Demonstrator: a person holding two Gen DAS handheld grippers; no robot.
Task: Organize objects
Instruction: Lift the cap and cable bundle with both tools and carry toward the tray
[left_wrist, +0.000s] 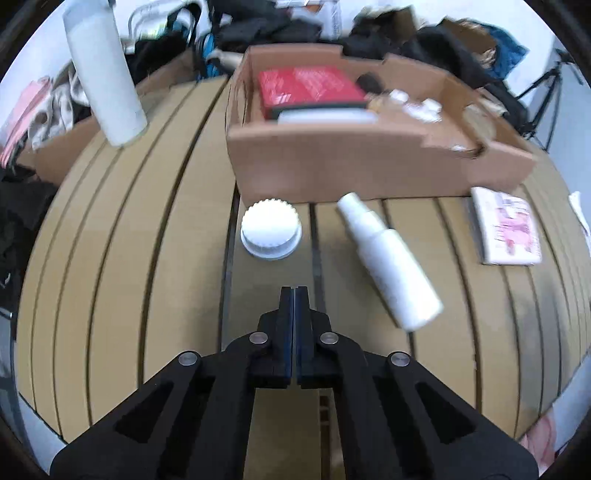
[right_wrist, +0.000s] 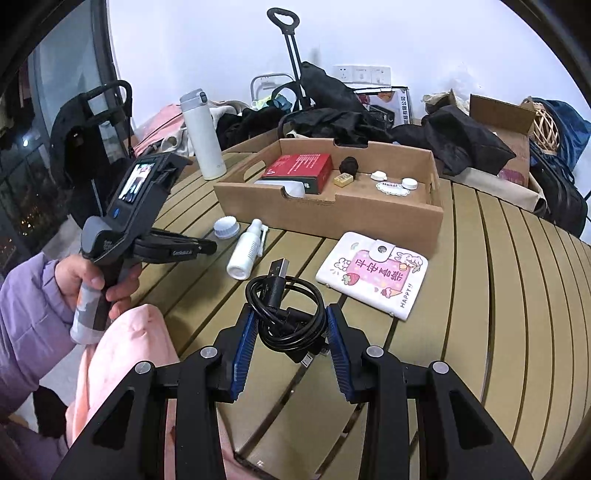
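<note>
Between the right gripper's (right_wrist: 290, 332) jaws, a coiled black cable (right_wrist: 286, 314).

One brown cardboard tray (right_wrist: 388, 218), one red box (right_wrist: 299, 170), one white spray bottle (right_wrist: 246, 251), one coiled black cable (right_wrist: 291, 314), perhaps two small white caps (right_wrist: 393, 181).

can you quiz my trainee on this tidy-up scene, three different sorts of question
1. True or false: the left claw is shut with nothing in it.
2. What does the right claw hold? A) coiled black cable B) a red box C) a thermos
3. Which white things lie on the table just in front of the cardboard box?

Key: 1 true. 2 A. 3 the ridged round cap and the spray bottle, which lies on its side.
</note>
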